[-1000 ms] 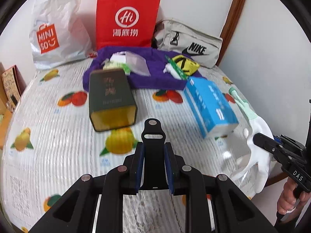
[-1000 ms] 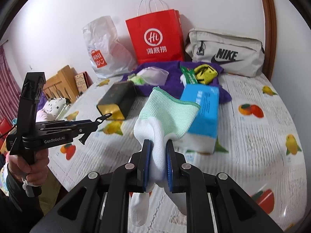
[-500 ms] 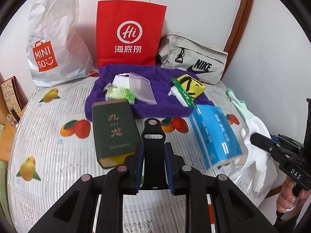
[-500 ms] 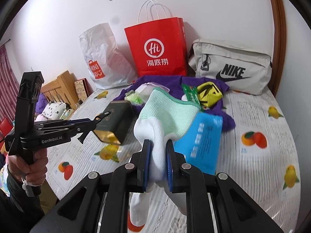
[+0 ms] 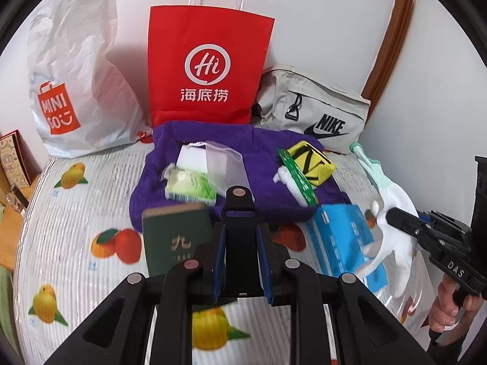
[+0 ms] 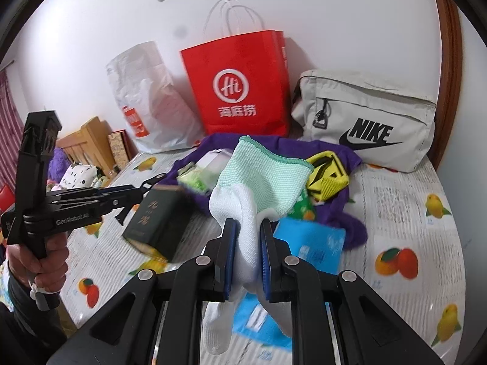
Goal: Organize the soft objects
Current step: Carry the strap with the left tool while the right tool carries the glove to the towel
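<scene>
My right gripper (image 6: 246, 237) is shut on a white work glove with a mint-green cuff (image 6: 264, 176) and holds it above the bed; it also shows in the left wrist view (image 5: 392, 200). My left gripper (image 5: 240, 237) is shut and empty, over a dark green box (image 5: 173, 237). A purple cloth (image 5: 243, 146) lies ahead with a yellow pouch (image 5: 313, 158), a green packet (image 5: 191, 185) and a clear bag (image 5: 222, 164) on it. A blue tissue pack (image 5: 341, 240) lies to the right.
A red paper bag (image 5: 207, 67), a white Miniso bag (image 5: 73, 73) and a grey Nike bag (image 5: 313, 106) stand against the back wall. The fruit-print bedcover (image 5: 61, 243) covers the bed. A wooden headboard (image 6: 88, 140) is at the left.
Both grippers have moved forward toward the purple cloth and the bags. The right gripper still holds the glove. The left gripper stays shut.
</scene>
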The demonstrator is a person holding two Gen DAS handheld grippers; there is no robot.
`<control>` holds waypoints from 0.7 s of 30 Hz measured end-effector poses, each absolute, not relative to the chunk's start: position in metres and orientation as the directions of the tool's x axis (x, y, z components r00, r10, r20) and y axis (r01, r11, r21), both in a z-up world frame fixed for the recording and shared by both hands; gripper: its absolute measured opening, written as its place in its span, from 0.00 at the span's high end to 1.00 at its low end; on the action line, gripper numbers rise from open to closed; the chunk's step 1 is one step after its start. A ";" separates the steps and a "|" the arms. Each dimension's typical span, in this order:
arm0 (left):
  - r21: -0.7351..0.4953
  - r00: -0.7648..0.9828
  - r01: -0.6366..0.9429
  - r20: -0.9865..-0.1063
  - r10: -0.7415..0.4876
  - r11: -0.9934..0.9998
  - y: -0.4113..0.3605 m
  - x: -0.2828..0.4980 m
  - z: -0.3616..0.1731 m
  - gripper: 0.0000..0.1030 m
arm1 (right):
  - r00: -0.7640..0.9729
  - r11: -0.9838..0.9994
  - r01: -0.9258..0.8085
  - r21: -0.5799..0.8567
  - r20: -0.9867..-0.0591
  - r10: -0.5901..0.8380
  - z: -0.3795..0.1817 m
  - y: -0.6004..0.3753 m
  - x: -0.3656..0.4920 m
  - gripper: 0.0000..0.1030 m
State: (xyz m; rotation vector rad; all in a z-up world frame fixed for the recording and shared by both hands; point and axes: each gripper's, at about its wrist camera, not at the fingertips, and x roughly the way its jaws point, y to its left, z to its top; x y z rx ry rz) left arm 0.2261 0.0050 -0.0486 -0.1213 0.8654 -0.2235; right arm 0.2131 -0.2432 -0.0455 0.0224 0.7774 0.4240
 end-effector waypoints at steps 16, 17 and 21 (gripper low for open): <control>-0.239 0.619 0.133 -0.738 -0.269 0.962 0.005 0.302 -0.055 0.81 | 0.650 0.927 -0.351 0.136 -0.677 0.346 -0.046 -0.241 0.317 0.85; -0.242 0.618 0.134 -0.738 -0.272 0.961 0.005 0.306 -0.055 0.81 | 0.648 0.926 -0.355 0.132 -0.679 0.345 -0.047 -0.240 0.323 0.85; -0.240 0.619 0.126 -0.739 -0.265 0.963 0.006 0.325 -0.057 0.81 | 0.641 0.925 -0.360 0.117 -0.690 0.337 -0.050 -0.236 0.343 0.85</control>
